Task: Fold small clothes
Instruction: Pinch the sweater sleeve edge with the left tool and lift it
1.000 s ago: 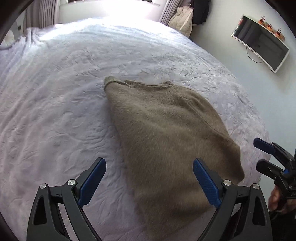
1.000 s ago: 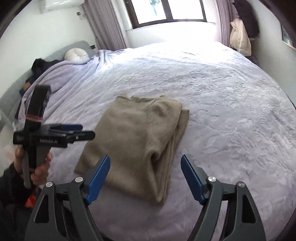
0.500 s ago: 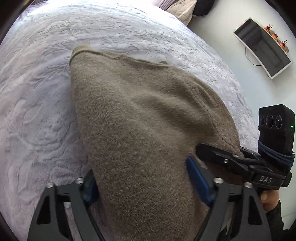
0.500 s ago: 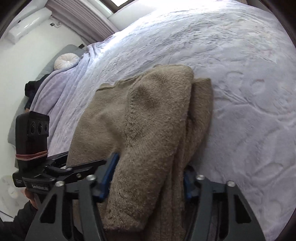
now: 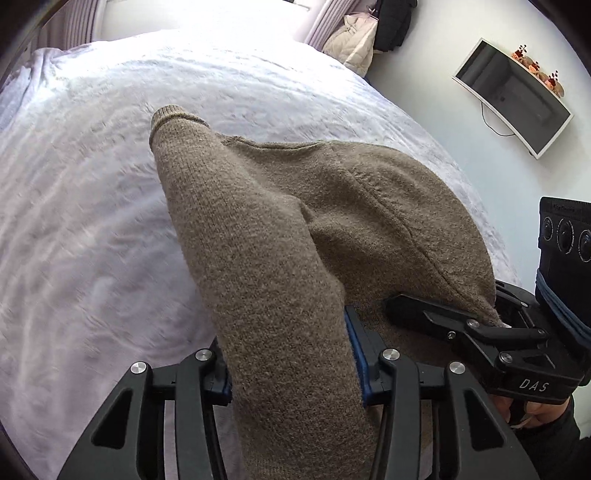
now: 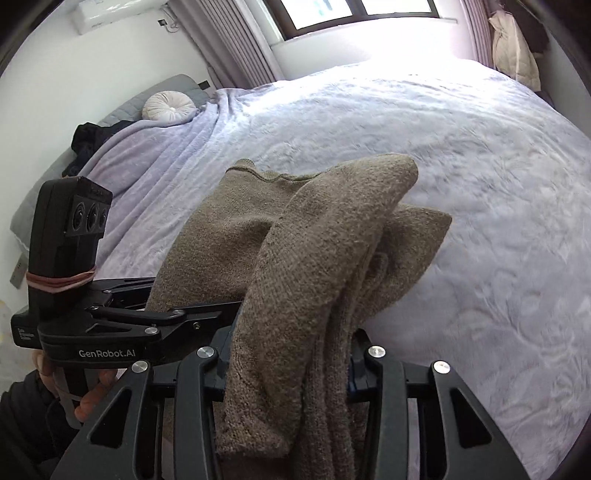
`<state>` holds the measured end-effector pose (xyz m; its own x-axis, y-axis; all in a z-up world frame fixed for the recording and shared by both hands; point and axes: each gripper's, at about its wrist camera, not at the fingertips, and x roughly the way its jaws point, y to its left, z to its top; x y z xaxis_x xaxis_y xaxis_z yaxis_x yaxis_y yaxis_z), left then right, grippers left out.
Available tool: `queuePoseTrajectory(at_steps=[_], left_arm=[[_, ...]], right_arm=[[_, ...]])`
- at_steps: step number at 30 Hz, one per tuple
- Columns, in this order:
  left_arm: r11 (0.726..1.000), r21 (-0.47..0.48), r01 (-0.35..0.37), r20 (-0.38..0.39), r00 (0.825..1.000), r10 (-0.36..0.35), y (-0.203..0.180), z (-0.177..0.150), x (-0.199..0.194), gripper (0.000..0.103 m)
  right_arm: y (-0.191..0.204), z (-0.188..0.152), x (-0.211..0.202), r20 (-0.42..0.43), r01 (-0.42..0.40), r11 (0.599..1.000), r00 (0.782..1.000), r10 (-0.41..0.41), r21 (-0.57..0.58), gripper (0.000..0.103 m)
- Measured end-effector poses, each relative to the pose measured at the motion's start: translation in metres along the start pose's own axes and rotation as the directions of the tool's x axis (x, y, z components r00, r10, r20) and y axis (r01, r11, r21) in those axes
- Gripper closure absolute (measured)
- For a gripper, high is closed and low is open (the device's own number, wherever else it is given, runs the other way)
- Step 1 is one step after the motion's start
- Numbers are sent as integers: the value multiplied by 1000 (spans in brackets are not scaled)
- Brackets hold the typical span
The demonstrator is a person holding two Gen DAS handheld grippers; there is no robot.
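Bedroom, daylight from a window (image 6: 354,14) behind grey curtains (image 6: 236,40); wall-mounted screen (image 5: 513,96) far right of the left jaws. A bed (image 6: 480,155) under a pale lilac textured blanket (image 5: 92,206) fills both views; round white cushion (image 6: 169,106) and dark clothing (image 6: 92,136) at the headboard end, far left of the right jaws.

Brown knit sweater (image 5: 295,229), folded in layers, lies on the blanket near the bed's close edge. Its near end is raised off the blanket and runs into both sets of jaws; its far end, with a ribbed hem, points away ahead of them.

Left gripper (image 5: 291,362): jaws have just been closing, now clamped on one thick fold of the sweater, blue pads pressed against the knit either side. Right gripper (image 6: 288,362): jaws likewise just been closing, now pinching a bundle of several sweater layers.

The two grippers sit side by side, close together, on the same near edge. In each view the other gripper enters from the side, fingers reaching under the cloth. Person's hand (image 6: 92,398) in a dark sleeve holds the left gripper's handle.
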<state>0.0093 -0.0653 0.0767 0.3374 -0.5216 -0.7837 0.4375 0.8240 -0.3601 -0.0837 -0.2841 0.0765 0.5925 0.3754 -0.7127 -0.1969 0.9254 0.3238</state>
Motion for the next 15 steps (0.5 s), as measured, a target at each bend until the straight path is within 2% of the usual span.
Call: queuePoseTrajectory(at_steps=[8, 15], left_arm=[[998, -32, -57, 41, 997, 58, 34, 46, -13, 55], [995, -60, -78, 41, 996, 81, 63, 81, 6, 55]], right_arm=[[13, 52, 23, 16, -15, 999, 1000, 15, -28, 59], [10, 91, 62, 0, -16, 1000, 1000, 16, -26, 59]])
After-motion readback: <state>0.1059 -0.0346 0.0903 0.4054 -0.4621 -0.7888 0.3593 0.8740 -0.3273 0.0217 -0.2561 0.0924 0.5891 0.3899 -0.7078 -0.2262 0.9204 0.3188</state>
